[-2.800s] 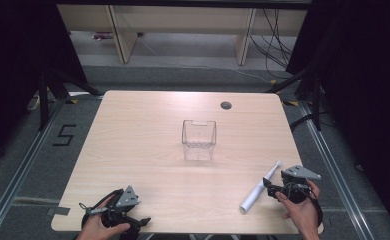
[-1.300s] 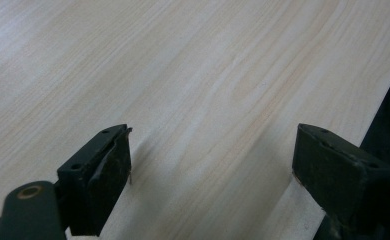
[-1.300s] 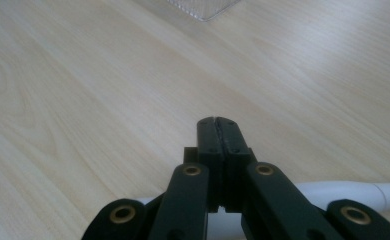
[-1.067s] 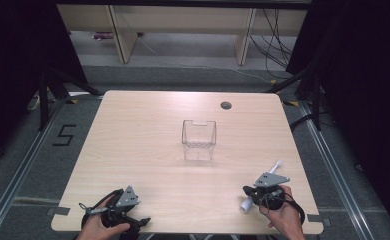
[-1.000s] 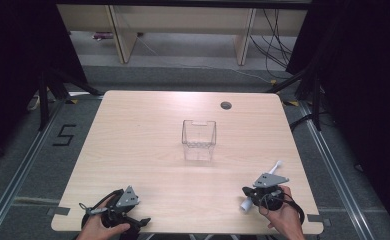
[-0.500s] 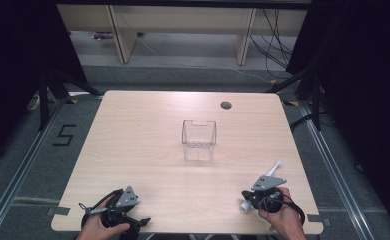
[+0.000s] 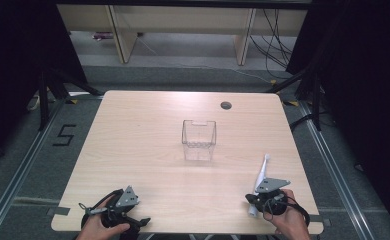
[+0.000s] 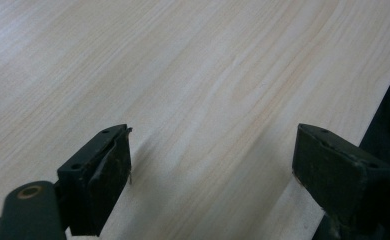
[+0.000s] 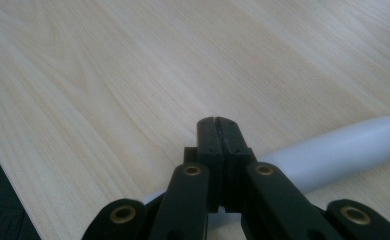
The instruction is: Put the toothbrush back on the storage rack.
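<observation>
A clear plastic box (image 7: 199, 140) stands upright in the middle of the light wooden table (image 7: 133, 135). A white, slender brush-like stick (image 7: 261, 172) lies near the front right corner, its thin tip pointing away from me. My right gripper (image 7: 251, 200) rests over the stick's near end and points left. In the right gripper view its jaws (image 9: 217, 125) are shut flat against each other with nothing between them, and the white stick (image 9: 343, 145) runs underneath them. My left gripper (image 7: 128, 214) sits at the front left edge. Its jaws (image 8: 213, 145) stand wide open over bare wood.
A dark round cable hole (image 7: 226, 105) sits near the table's far edge. Black metal frame rails (image 7: 328, 165) run along both sides on the grey floor. Shelving and loose cables (image 7: 275, 35) lie beyond the far edge. Broad bare wood separates the box from both grippers.
Since the earliest frame my right hand has shifted left, from beside the white stick to over its near end. Over the last second nothing has moved.
</observation>
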`<move>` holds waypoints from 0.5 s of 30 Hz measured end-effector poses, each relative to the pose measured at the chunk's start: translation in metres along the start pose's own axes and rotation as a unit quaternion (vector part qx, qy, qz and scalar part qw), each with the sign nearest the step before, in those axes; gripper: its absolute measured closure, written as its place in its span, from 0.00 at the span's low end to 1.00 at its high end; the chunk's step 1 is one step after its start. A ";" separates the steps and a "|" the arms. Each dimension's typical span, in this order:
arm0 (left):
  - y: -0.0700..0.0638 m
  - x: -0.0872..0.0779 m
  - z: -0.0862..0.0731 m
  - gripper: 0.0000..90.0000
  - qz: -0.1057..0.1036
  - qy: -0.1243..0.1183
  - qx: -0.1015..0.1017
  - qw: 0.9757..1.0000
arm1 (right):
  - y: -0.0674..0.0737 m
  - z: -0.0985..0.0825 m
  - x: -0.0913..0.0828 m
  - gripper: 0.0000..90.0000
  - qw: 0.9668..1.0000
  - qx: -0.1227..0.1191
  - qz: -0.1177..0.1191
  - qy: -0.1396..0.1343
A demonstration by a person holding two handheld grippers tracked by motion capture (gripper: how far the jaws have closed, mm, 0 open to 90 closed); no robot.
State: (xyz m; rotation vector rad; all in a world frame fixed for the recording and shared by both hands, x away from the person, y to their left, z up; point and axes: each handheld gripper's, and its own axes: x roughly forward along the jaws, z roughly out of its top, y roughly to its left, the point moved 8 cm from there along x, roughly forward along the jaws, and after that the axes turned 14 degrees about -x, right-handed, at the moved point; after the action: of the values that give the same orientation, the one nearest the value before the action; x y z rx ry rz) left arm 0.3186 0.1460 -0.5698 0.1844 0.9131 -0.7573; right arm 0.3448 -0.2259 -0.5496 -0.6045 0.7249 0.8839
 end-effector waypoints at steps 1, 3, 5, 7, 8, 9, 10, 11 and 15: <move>0.000 0.000 0.000 0.17 0.000 0.000 0.000 1.000 | 0.000 0.000 0.000 1.00 1.000 0.000 0.000 0.000; 0.000 0.000 0.000 0.17 0.000 0.001 0.000 1.000 | -0.001 -0.003 -0.003 1.00 1.000 0.005 -0.002 0.003; 0.000 0.000 0.000 0.17 0.000 -0.001 -0.002 1.000 | -0.001 -0.004 -0.003 1.00 1.000 0.005 -0.001 0.004; 0.000 0.000 0.000 0.17 0.000 0.000 0.000 1.000 | -0.004 -0.008 -0.005 1.00 1.000 0.006 -0.004 0.005; 0.000 0.000 0.000 0.17 0.000 0.000 0.000 1.000 | -0.004 -0.009 -0.007 1.00 1.000 0.011 -0.010 0.011; 0.000 0.000 0.000 0.17 0.000 0.000 0.000 1.000 | -0.004 -0.009 -0.007 1.00 1.000 0.011 -0.010 0.011; 0.000 0.000 0.000 0.17 0.000 0.000 -0.001 1.000 | -0.005 -0.010 -0.009 1.00 1.000 0.014 -0.012 0.012; 0.000 0.000 0.000 0.17 0.000 0.000 -0.001 1.000 | -0.005 -0.010 -0.009 1.00 1.000 0.014 -0.012 0.012; 0.000 0.000 0.000 0.17 0.000 0.001 -0.001 1.000 | -0.009 -0.015 -0.012 1.00 1.000 0.013 -0.012 0.014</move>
State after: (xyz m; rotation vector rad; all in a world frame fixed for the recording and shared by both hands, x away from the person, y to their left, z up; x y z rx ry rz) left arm 0.3187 0.1460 -0.5702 0.1836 0.9147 -0.7562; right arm 0.3424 -0.2467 -0.5485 -0.6022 0.7514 0.8453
